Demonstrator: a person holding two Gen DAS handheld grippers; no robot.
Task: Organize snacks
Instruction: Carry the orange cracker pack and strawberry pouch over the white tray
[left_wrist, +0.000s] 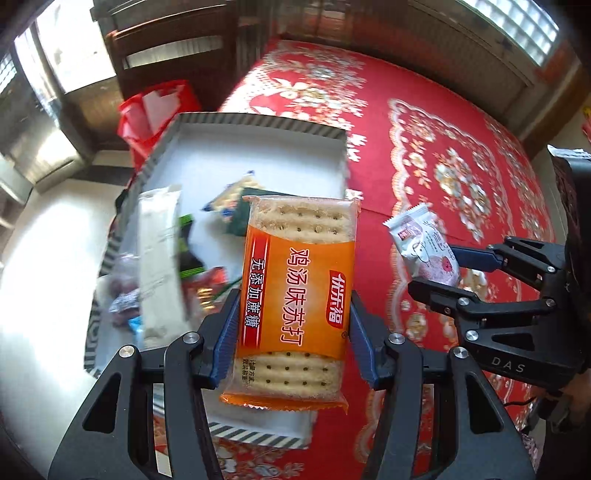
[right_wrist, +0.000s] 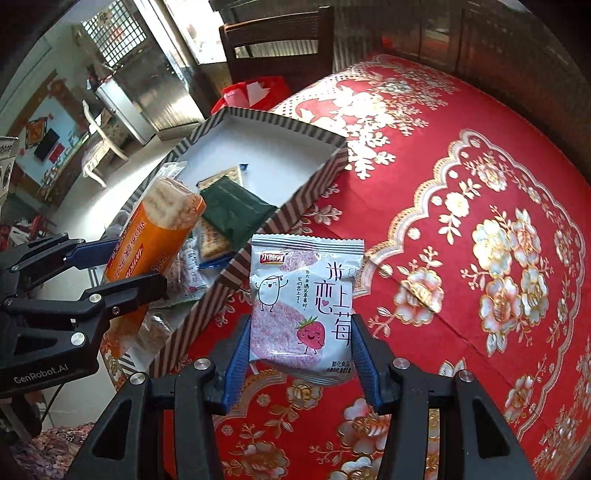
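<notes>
My left claw (left_wrist: 291, 325) is clamped on the cracker pack (left_wrist: 295, 295), held above the near end of the box (left_wrist: 258, 123). My right claw (right_wrist: 301, 350) is clamped on the strawberry pack (right_wrist: 303, 302), over the red worktop (right_wrist: 480, 184) just outside the box's striped wall. Box already has snacks: green pack (right_wrist: 236, 214), white bar (left_wrist: 159, 258), some small ones.

Step in hand, I'd say: drop both into the box. To do it well: move crackers fwd to the bare white floor at the far end, lower flat, then let go. Bring the strawberry pack over the wall w/o clipping it, keep claws from bumping.

Hard to see: left side of the box is blurred, small wrappers there unreadable; near wall is hidden behind my claw and crackers.
</notes>
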